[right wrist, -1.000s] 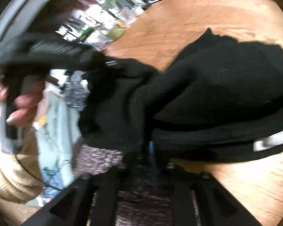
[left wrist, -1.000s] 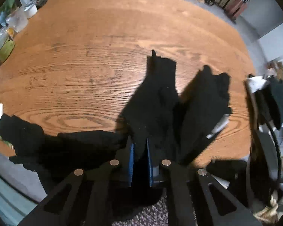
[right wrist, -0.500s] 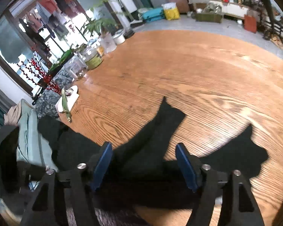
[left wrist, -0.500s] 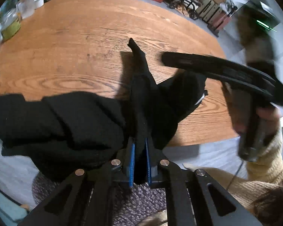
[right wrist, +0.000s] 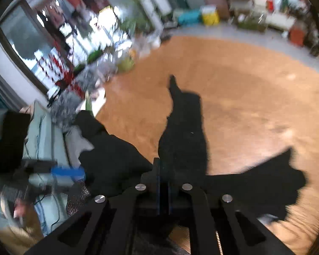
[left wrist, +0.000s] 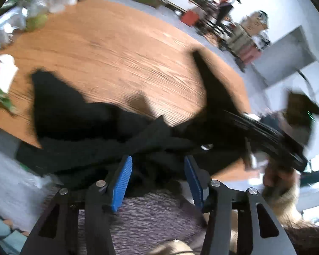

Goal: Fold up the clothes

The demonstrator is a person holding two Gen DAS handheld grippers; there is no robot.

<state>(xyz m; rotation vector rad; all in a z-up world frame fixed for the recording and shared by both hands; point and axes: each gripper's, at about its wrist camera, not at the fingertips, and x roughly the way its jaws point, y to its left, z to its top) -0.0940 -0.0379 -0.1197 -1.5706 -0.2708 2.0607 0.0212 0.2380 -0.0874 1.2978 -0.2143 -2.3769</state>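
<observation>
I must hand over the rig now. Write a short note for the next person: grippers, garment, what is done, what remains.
Left gripper: jaws have just been opening, blue pads apart, black garment lies between them, not pinched.
Right gripper: jaws have just closed on a fold of the garment, which stands up from them.
Garment: bunched at the near edge of the wooden table, partly hanging over it.
Done: no neat fold visible.
Left: spread it flat, then fold.

Garment (left wrist: 78, 114) bunched on table's (left wrist: 116, 48) near edge, partly overhanging; jars (left wrist: 38, 14) at far left; right gripper (left wrist: 229, 116) right of garment.
</observation>
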